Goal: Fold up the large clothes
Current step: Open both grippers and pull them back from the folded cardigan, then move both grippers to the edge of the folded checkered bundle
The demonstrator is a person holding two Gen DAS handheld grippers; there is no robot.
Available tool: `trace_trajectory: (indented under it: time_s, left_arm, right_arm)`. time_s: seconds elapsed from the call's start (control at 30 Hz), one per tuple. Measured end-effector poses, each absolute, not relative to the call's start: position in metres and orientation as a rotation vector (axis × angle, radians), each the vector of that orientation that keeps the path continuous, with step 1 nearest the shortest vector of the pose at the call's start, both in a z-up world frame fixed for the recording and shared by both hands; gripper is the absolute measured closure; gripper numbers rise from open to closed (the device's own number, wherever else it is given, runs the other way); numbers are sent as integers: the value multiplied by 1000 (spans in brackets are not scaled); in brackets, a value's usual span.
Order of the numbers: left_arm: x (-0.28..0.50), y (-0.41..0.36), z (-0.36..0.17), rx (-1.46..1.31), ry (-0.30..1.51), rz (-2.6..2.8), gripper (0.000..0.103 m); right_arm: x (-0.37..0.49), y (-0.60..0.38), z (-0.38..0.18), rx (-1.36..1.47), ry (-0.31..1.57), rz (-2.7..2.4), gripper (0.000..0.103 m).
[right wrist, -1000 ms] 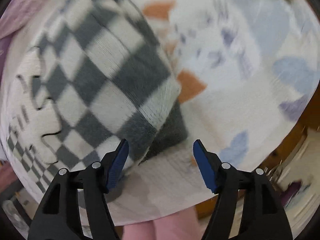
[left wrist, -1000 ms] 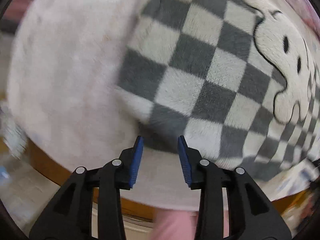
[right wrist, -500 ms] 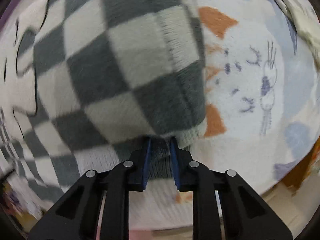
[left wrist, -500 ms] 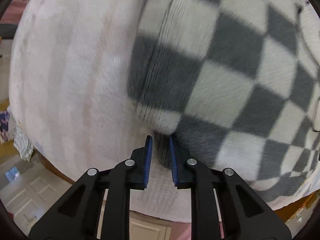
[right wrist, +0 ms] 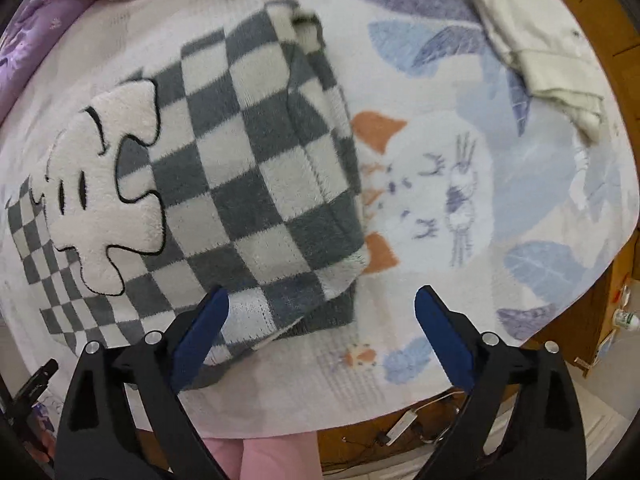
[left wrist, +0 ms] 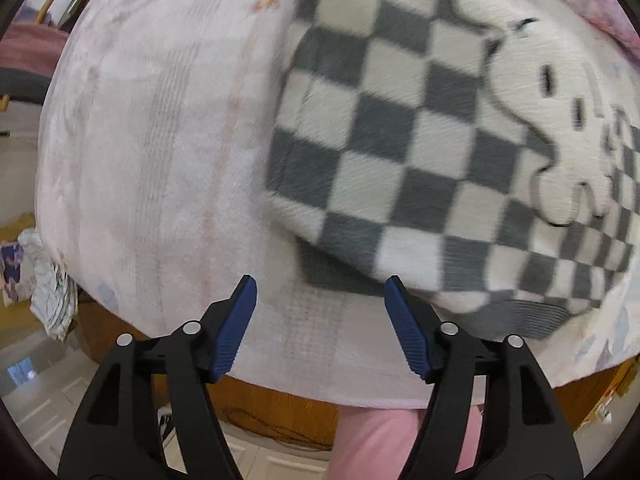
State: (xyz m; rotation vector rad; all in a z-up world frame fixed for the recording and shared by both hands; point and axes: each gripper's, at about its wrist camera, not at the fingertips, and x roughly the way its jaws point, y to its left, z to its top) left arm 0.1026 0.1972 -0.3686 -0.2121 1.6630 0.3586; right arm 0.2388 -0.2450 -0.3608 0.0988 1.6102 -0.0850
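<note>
The checkered fleece sweater (right wrist: 248,184) lay on the bed (right wrist: 500,208), folded in at both sides into a long block, its ribbed grey hem (right wrist: 320,316) at the edge nearest the person. A white cartoon patch (right wrist: 100,184) faced up on its front. In the left wrist view the same sweater (left wrist: 420,152) filled the right half of the frame, blurred, with bare bed cover (left wrist: 160,140) to its left.

Both claws pointed down over that near edge. The left claw (left wrist: 320,300) was opening, its blue pads spread and nothing between them; the sweater's hem corner lay just beyond the right pad. The right claw (right wrist: 322,308) was opening wide as well, with the hem corner below the gap but neither pad pressing on it.

The fabric looked thick, soft and plush, so it would likely be light for its bulk, sag when lifted and hold a loose fold rather than a sharp crease. It did not look slippery. The 2 hem corners, where the knit is ribbed and denser, seemed the best places to pinch, 1 per claw, taking all layers together. A pale folded garment (right wrist: 540,48) lay well apart at the far right.
</note>
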Motion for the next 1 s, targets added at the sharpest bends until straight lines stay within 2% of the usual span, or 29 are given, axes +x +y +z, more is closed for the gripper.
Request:
trace_trajectory:
  time_s: [0.07, 0.5, 0.83, 0.9, 1.0]
  left_arm:
    - [105, 188, -357, -198, 1651, 336, 26]
    - [115, 134, -252, -159, 1487, 152, 19]
    - [120, 103, -216, -36, 1394, 1, 18]
    - [121, 98, -214, -24, 1389, -10, 13]
    - [122, 88, -209, -23, 1359, -33, 13]
  right_arm:
    - [230, -251, -353, 110, 1602, -76, 11]
    - [177, -252, -266, 213, 1470, -64, 8]
    - [116, -268, -205, 618, 1124, -50, 8]
    - [111, -267, -197, 607, 1075, -45, 8]
    - [106, -263, -183, 564, 1011, -10, 8]
